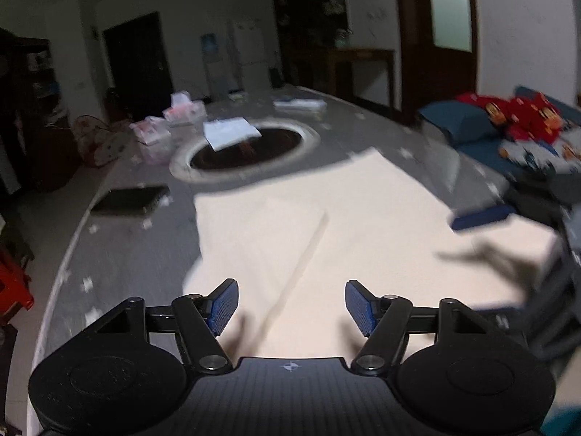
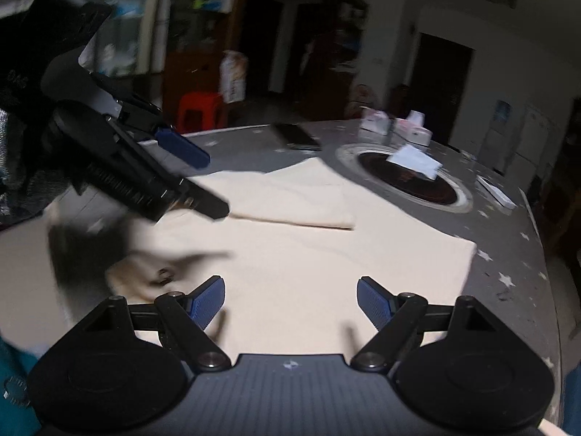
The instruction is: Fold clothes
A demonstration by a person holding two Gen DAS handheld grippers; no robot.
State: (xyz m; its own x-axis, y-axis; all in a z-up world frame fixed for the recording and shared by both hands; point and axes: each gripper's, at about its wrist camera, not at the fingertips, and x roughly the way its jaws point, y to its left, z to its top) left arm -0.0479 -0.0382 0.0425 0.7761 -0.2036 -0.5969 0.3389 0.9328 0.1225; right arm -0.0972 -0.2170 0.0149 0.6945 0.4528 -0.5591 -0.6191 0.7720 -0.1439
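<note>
Left tongs: nearest the left wrist lens, my left gripper (image 1: 291,307) is hanging with its jaws spread wide, gripping nothing; the blue ribbed pads (image 1: 224,305) are showing bare above the cloth.
Right tongs: my right gripper (image 2: 290,303) is likewise standing wide open and holding nothing, its blue pads (image 2: 374,303) textured with fine ridges.
Garment: I am looking down at a cream cloth (image 1: 326,225) lying flat on the table, directly beneath both sets of fingers.
Fold: one part is lying doubled over the rest, making a thicker rectangular flap (image 2: 301,200) with a soft rounded edge; a long straight crease is running through the cloth in the left wrist view.
Fabric: it is looking matte, smooth and plain, with no print that I can make out.
Other gripper seen: in the right wrist view my left tool is reaching in from the left, black and angular, one blue finger jutting out over the cloth's far edge.
Table: a grey round table (image 1: 120,254) dotted with small pale star shapes is carrying the cloth.
Centre: a dark glossy disc (image 2: 410,178) ringed in pale grey is sitting beyond the cloth, with a white sheet (image 2: 415,160) lying on it.
Blur: both views are smearing, so finer detail is escaping me.
</note>
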